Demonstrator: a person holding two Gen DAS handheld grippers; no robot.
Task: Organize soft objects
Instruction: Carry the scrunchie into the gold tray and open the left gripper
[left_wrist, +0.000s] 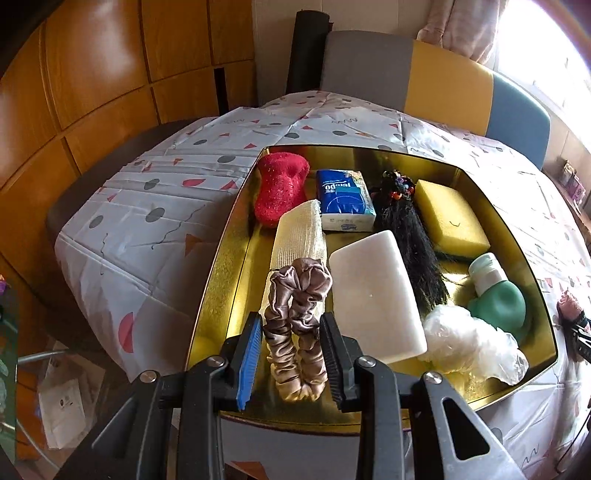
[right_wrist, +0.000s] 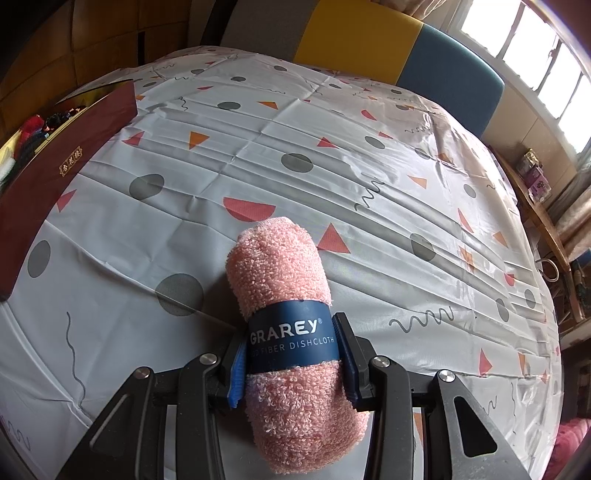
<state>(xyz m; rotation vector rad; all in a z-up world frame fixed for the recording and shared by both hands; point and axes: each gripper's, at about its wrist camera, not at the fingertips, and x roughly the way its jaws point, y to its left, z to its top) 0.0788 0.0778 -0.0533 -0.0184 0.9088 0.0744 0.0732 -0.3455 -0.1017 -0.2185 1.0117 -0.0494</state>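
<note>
- Our left gripper (left_wrist: 291, 358) pinches the satin scrunchie (left_wrist: 295, 332) between its pads, over the gold tray (left_wrist: 221, 280).
- Our right gripper (right_wrist: 293, 363) clamps the pink rolled dishcloth (right_wrist: 291, 332) above the tablecloth (right_wrist: 369, 184).

The left claw (left_wrist: 291, 360) is made of black plastic bars that spread out like legs. Round silver screws sit at the joints. The finger at 9 o'clock has a bright blue ribbed pad (left_wrist: 248, 360), and the finger at 3 o'clock has a black ribbed pad. The right claw (right_wrist: 291, 363) looks the same: black bars, silver screws, and blue pads on both fingers.
</note>
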